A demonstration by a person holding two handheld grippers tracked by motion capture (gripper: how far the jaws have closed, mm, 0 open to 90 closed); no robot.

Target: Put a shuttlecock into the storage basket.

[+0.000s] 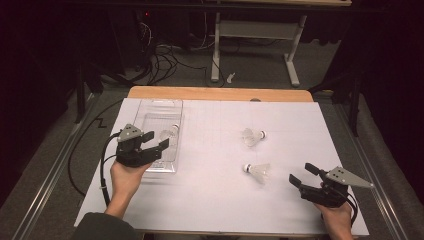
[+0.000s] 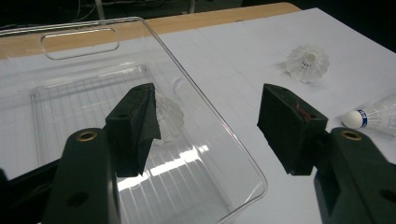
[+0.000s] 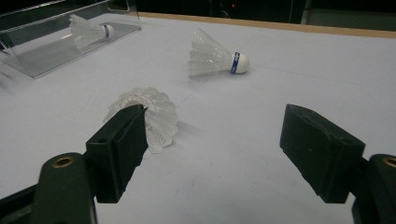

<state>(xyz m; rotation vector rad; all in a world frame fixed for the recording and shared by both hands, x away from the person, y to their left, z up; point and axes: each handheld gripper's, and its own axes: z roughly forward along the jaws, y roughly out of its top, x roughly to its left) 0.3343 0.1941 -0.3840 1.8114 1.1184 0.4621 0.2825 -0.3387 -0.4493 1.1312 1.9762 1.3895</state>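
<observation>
Overall, the table (image 1: 215,210) carries a white sheet, and the work in hand looks to be gathering shuttlecocks into the clear tray (image 1: 150,107) at its left side. The tray lies flat with its open top up, within reach of the left hand, which suits dropping items in from above. One shuttlecock (image 2: 170,116) already lies inside it; whether it touches the tray wall cannot be told through the clear plastic. Two more lie on the sheet, well apart from the tray: a far shuttlecock (image 1: 253,136) and a near shuttlecock (image 1: 258,171), both on their sides. The left gripper (image 1: 150,142) hangs over the tray's near corner, jaws spread and empty, consistent with a piece just let go. The right gripper (image 1: 302,174) sits near the near shuttlecock, jaws spread, nothing pinched, apparently lined up to take it next.
</observation>
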